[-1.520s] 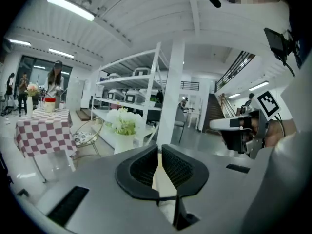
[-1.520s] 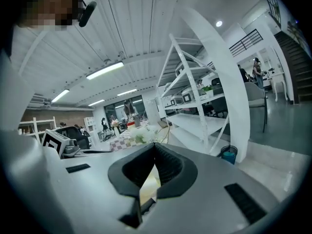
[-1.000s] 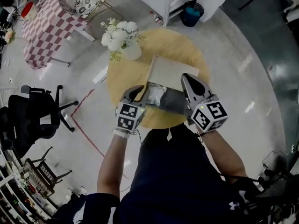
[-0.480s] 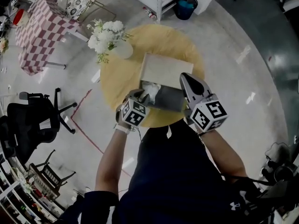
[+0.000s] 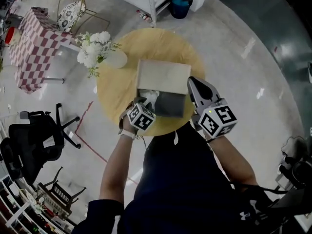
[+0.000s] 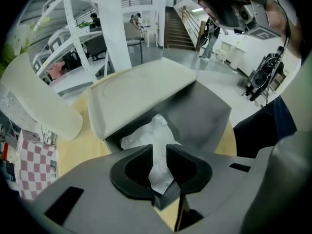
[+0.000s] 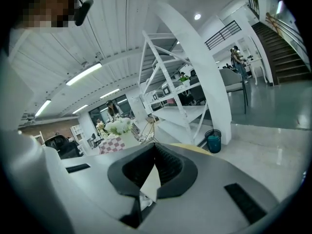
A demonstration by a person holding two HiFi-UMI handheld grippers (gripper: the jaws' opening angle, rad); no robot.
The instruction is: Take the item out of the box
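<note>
A dark grey box (image 5: 171, 104) with its cream lid (image 5: 163, 76) swung open sits on the round yellow table (image 5: 161, 43). At its left end lies a crumpled white item (image 5: 151, 97). My left gripper (image 5: 143, 102) is at that end, shut on the item. In the left gripper view the white item (image 6: 155, 135) rises out of the box (image 6: 202, 113) and runs between the closed jaws of the left gripper (image 6: 157, 155), below the lid (image 6: 141, 94). My right gripper (image 5: 194, 85) is at the box's right side. In its own view the right gripper (image 7: 154, 168) pinches a thin pale piece.
A white vase of white flowers (image 5: 100, 50) stands at the table's left edge, near the box, and shows as a pale vase (image 6: 39, 106) in the left gripper view. On the floor are a black office chair (image 5: 34, 130), a checkered table (image 5: 31, 43) and a blue bin (image 5: 180, 6).
My left gripper has moved in to the box's left end, and the white item now stands up between its jaws. The right gripper has stayed at the box's right side.
</note>
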